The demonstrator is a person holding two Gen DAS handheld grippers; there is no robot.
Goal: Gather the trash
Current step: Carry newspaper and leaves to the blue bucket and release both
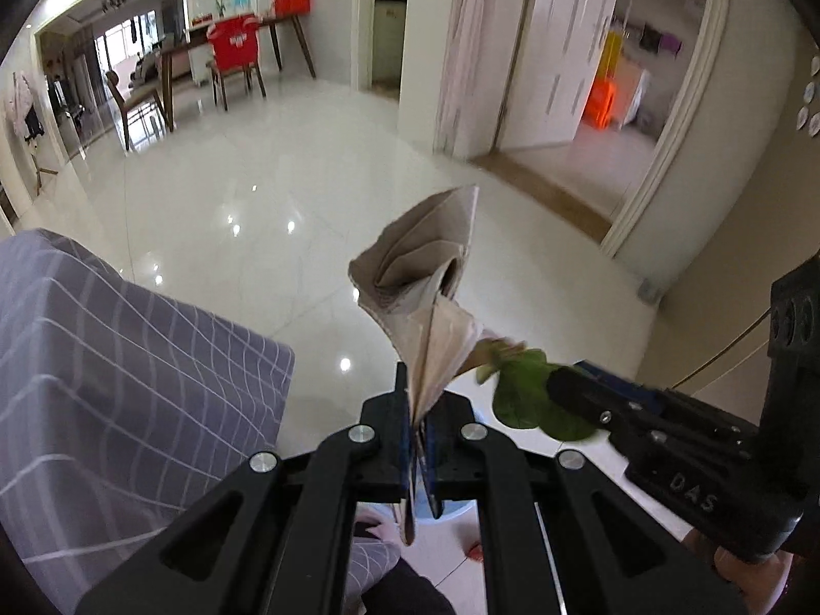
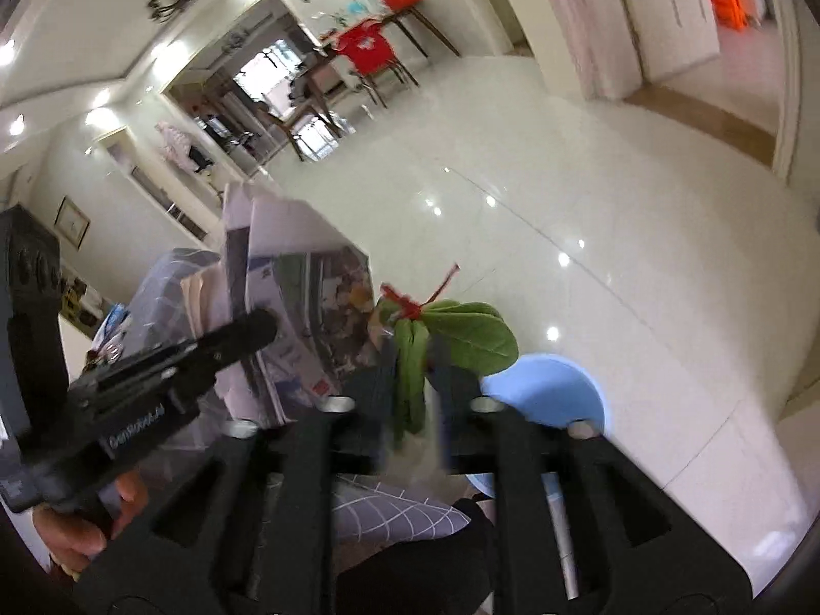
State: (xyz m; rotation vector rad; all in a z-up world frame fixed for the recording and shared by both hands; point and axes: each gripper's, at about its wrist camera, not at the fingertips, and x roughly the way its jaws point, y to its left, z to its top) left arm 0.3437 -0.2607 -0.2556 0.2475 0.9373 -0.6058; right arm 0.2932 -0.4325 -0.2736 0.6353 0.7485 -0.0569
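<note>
left gripper (image 1: 417, 410): clamped on folded newspaper (image 1: 420, 277), held in the air over the floor (image 1: 266, 195) | right gripper (image 2: 417, 384): clamped on green leaves (image 2: 461, 333), just beside the paper | risk: paper is pinched only at its lower edge, may fan out and slip; loose leaves may drop beside the blue bin (image 2: 553, 394) below

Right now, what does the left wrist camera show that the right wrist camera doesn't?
Only the left wrist view shows the folded paper's plain beige side. Only the right wrist view shows its printed pictures, a red tie on the green leaves, and a blue round bin below. Both show the left hand-held gripper shut on the paper, the right hand-held gripper shut on the leaves, and the glossy floor.
</note>
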